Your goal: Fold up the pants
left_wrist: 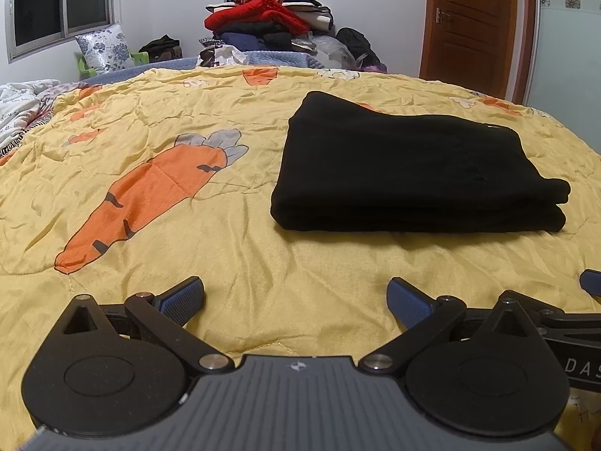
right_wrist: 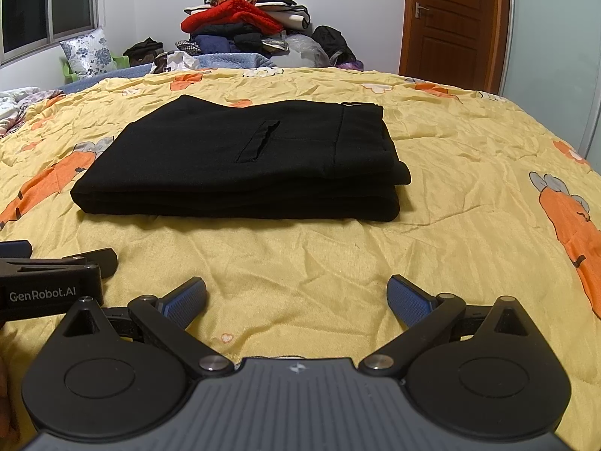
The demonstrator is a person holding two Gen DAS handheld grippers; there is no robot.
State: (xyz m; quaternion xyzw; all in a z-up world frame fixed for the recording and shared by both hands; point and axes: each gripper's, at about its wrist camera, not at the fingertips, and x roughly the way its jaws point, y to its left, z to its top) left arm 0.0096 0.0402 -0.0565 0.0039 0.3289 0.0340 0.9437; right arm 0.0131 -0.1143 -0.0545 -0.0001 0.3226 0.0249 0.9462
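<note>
Black pants (left_wrist: pixel 409 173) lie folded into a flat rectangular stack on the yellow carrot-print quilt (left_wrist: pixel 188 225). In the right wrist view the pants (right_wrist: pixel 240 165) show a pocket slit on top. My left gripper (left_wrist: pixel 296 300) is open and empty, near the front of the bed, short of the pants and to their left. My right gripper (right_wrist: pixel 296 298) is open and empty, in front of the pants. The left gripper's side (right_wrist: pixel 56 270) shows at the left edge of the right wrist view.
A tall pile of clothes (left_wrist: pixel 270 18) stands beyond the far edge of the bed. A floral pillow (left_wrist: pixel 105 49) leans under the window at the back left. A wooden door (left_wrist: pixel 473 18) is at the back right. Rumpled bedding (left_wrist: pixel 18 105) lies at the left.
</note>
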